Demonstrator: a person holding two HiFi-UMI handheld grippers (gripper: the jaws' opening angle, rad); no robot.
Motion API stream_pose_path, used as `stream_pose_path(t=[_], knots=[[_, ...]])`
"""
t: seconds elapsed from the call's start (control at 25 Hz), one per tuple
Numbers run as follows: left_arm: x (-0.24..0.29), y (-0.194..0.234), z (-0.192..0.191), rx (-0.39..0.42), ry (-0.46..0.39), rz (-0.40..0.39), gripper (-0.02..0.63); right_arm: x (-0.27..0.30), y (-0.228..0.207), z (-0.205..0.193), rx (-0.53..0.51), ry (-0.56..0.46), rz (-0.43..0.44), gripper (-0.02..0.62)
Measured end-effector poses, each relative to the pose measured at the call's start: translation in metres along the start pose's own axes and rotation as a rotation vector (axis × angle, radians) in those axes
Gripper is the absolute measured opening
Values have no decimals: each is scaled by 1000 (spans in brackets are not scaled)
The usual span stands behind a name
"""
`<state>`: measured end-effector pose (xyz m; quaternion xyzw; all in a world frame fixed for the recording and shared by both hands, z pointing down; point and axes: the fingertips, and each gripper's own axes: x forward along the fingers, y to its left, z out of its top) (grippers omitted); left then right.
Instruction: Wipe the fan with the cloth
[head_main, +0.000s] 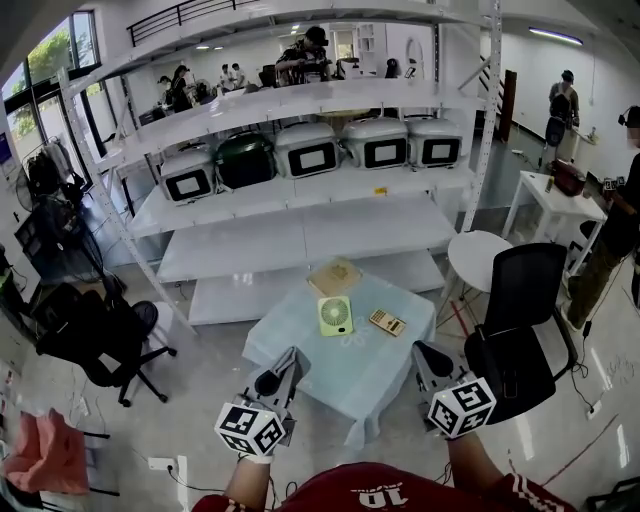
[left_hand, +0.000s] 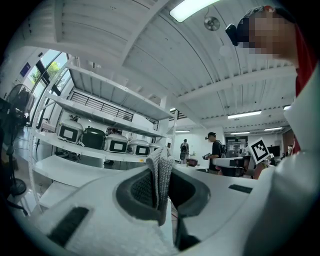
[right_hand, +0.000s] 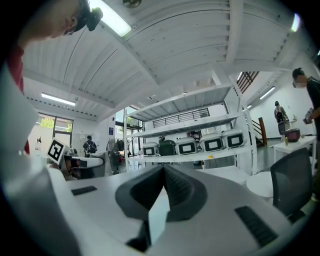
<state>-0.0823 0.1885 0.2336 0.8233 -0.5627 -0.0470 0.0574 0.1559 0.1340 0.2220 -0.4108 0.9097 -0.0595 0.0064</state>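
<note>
Left gripper is clenched on the cloth. In the left gripper view a grey woven fold stands pinched between the two pads, with only a short edge poking past the tips. It hangs low in front of the person, short of the near edge of the tabletop, and its camera looks at shelves and ceiling, not at the work.

The fan, small and green, stands upright near the middle of the pale blue tabletop, well apart from both grippers. A tan box sits just behind it and a flat keypad-like thing lies near its right side.

Right gripper is closed with nothing in it; its own view shows the pads meeting at the tips. It is about level with the left one and also off the tabletop.

The step in hand looks like the approach, with no wiping begun. To do it well, I would tip the left gripper down and forward so that the cloth's edge, not the hard jaw tips, meets the fan's front grille. So little cloth is exposed that strokes should be light and short. The fan looks light and may slide or topple back into the box. Opening the right gripper and steadying the fan's side or base first would likely prevent that. Keep clear of the keypad-like thing on the right.
</note>
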Motion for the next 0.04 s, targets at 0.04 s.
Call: stream_pose_path(t=[0.04], knots=[[0,0,0,-1,0,-3,28,0,1,-1,0,2,1,-3]])
